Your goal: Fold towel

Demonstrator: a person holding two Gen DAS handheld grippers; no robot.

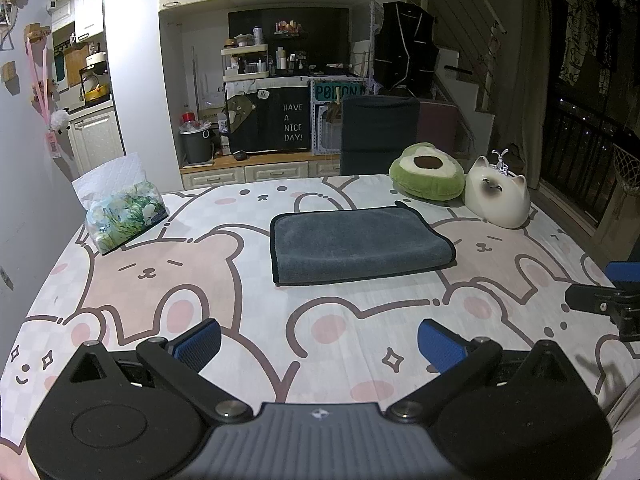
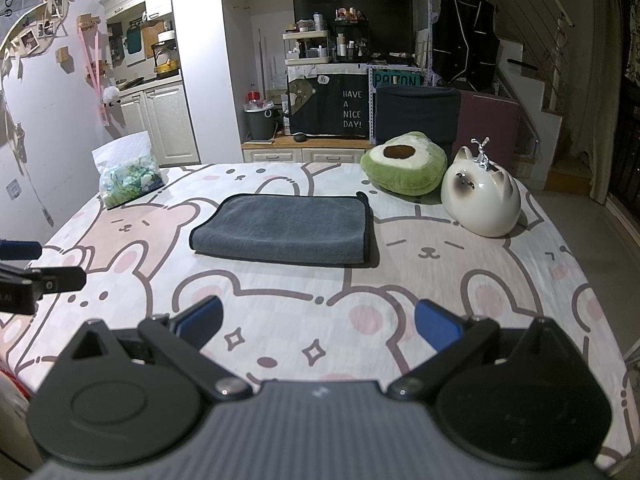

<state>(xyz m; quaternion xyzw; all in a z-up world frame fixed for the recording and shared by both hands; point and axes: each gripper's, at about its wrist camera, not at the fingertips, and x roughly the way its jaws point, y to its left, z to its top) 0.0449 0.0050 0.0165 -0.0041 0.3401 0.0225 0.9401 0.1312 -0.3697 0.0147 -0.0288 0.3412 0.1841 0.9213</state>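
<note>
Left tool [image 1: 319, 346]: blue pads spread wide, nothing between them, above the bench [image 1: 248, 320]. Right tool [image 2: 318, 326]: likewise spread and unloaded. Towel [image 1: 358, 245]: grey, dark-edged, folded into a flat rectangle, mid-bench, well ahead of both tools. Beyond it: avocado cushion [image 1: 428, 178], cat figurine [image 1: 498, 196], tissue pack [image 1: 124, 210].

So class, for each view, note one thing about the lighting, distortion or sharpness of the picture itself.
Left wrist view: fisheye bends the table edges, corners go dark, and the right-hand balcony side is dim. Right wrist view: a ceiling light glares at top left, the towel casts a soft shadow to its right, and the right gripper looks slightly soft.
</note>
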